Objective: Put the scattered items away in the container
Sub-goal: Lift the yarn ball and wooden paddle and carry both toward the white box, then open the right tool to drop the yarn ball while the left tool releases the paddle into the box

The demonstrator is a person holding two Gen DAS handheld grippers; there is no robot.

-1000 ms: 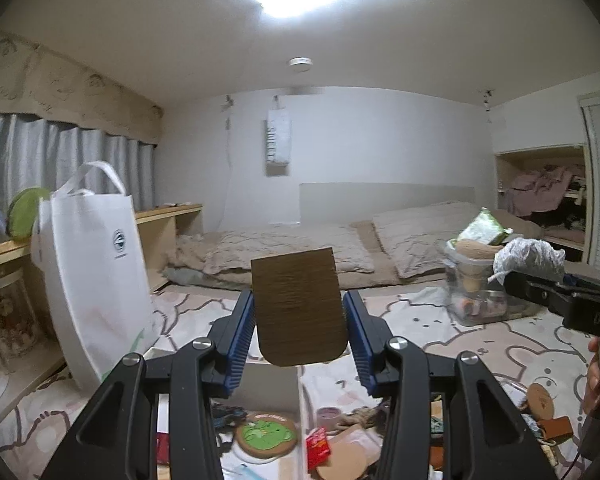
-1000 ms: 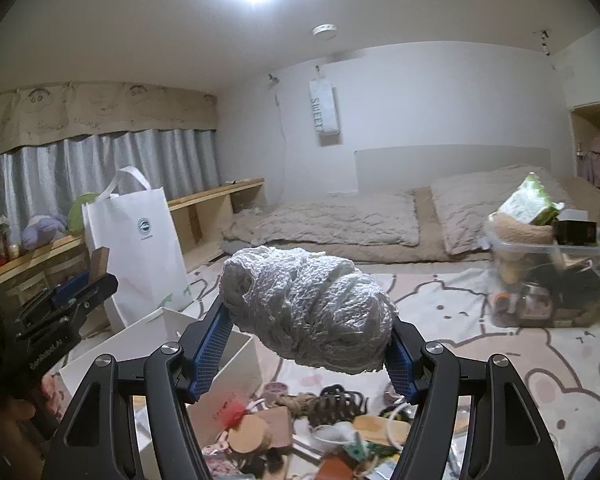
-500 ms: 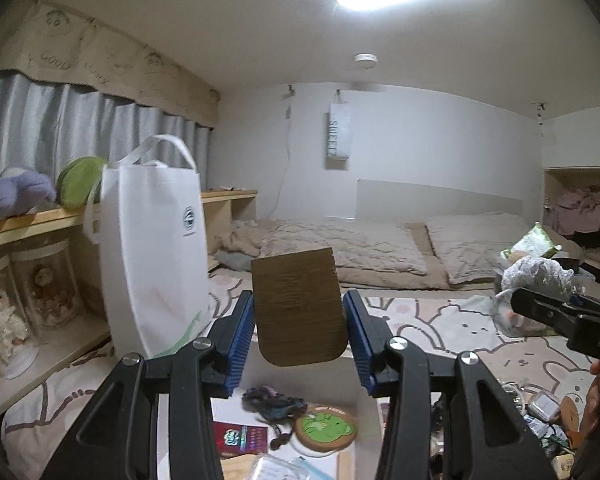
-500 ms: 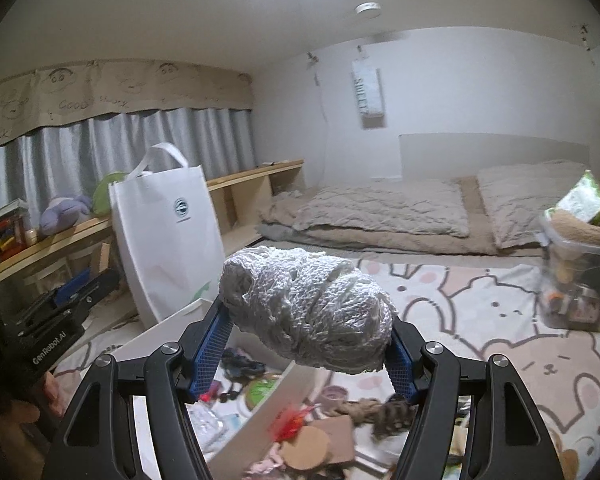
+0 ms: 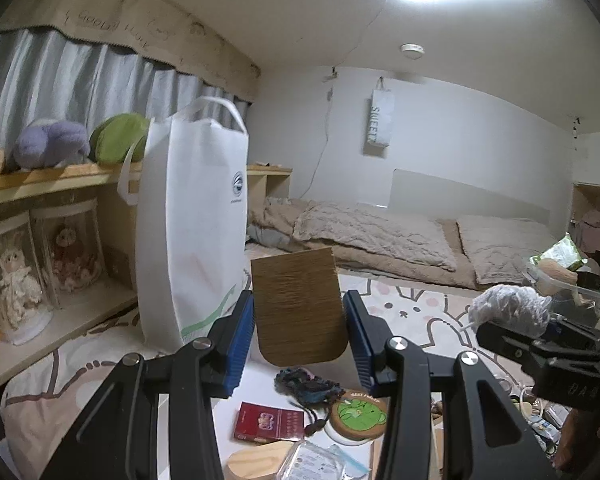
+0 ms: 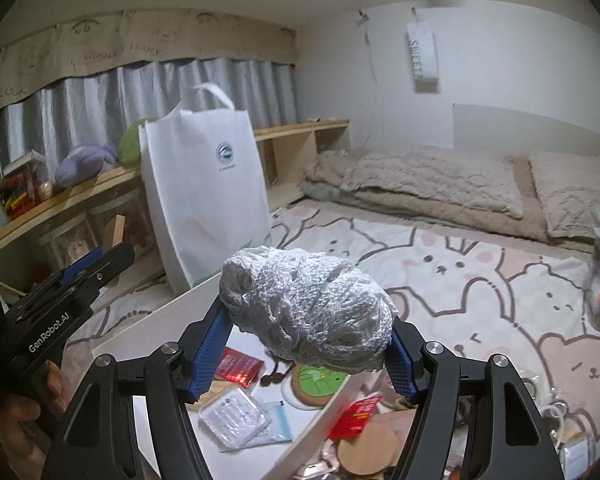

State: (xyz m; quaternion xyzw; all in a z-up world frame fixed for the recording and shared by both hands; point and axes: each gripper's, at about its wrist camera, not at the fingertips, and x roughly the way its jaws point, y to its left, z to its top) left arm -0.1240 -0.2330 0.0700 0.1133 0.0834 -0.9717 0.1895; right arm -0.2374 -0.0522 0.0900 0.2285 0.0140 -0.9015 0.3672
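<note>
The left gripper (image 5: 299, 334) pinched a wooden board (image 5: 298, 306) upright above the white container (image 6: 148, 326); the right gripper (image 6: 306, 344) clamped a white knitted bundle (image 6: 306, 314) over the container's near rim, open bedding beyond

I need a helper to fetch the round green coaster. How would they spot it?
Find the tall white tote bag; the white box lies open before it. Inside, the coaster lies flat beside a red booklet, the only round piece with a green cartoon face.
</note>
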